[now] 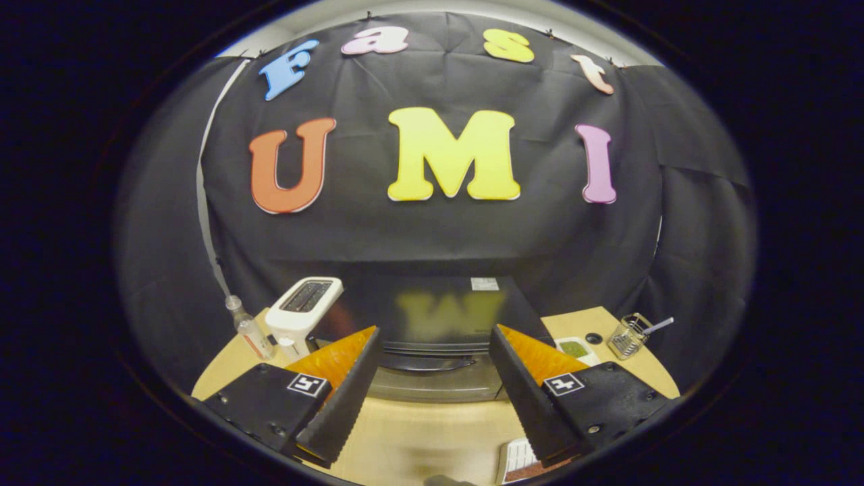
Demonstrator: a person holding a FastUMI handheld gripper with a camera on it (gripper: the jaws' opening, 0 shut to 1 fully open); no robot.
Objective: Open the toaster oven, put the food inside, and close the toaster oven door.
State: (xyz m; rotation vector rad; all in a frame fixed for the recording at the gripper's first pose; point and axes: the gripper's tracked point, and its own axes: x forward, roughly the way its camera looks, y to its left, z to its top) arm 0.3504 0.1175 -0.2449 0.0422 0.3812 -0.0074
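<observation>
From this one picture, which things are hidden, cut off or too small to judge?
- Toaster oven, gripper view: the open gripper has its fingers over both sides of the front; the inside is dark behind the shut door.
- Pale item near the right finger: cut off by the edge and the finger, so I cannot name it.
- Small dish right of the oven: green contents too small to identify.

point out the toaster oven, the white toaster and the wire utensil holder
toaster oven (pixel 439 317): gripper view, on its dark glossy top, beyond the open gripper (pixel 432 391)
white toaster (pixel 300 314): gripper view, on its upper body beside the slots
wire utensil holder (pixel 626 337): gripper view, on its mesh wall
</observation>
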